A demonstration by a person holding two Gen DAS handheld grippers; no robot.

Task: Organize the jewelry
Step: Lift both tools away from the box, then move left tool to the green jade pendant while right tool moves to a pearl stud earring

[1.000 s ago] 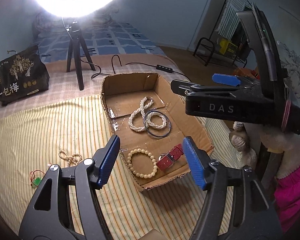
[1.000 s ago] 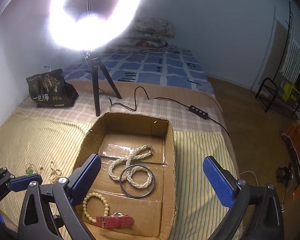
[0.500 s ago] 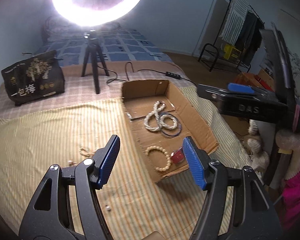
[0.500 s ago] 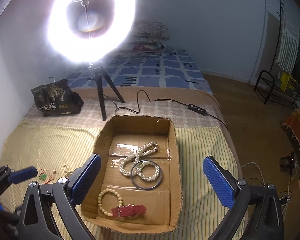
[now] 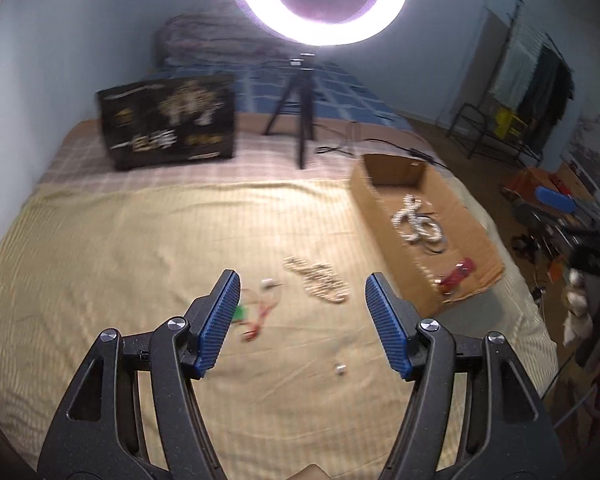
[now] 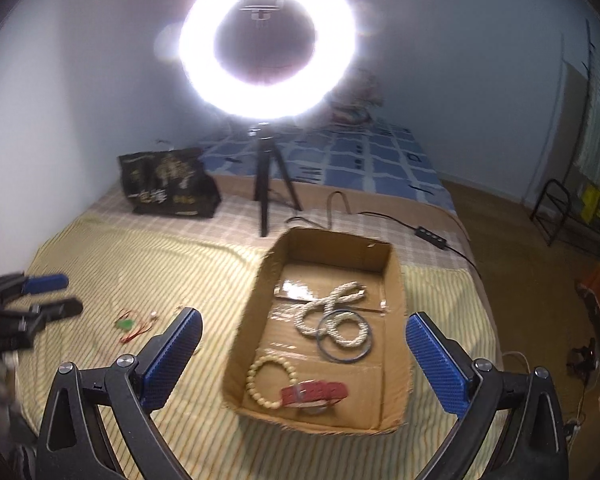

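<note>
Four pieces lie in the cardboard box (image 6: 392, 264); a bead strand (image 5: 318, 280) and red-corded pendant (image 5: 256, 312) remain on the bed (image 5: 100, 260). Both the left gripper (image 5: 300, 320) and right gripper (image 6: 300, 360) have fingers spread wide, empty.

Bare striped bedspread (image 5: 120, 248) lies open on the left and near side. The cardboard box (image 6: 392, 280) walls block the right; tripod (image 6: 265, 184) and black bag (image 6: 168, 188) stand far.

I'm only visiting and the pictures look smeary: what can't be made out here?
- Left wrist view: motion blur smears the beaded string on the striped bedspread; single beads unreadable.
- Left wrist view: the tiny white object is too small to identify.
- Right wrist view: ring light glare hides its centre mount.
</note>
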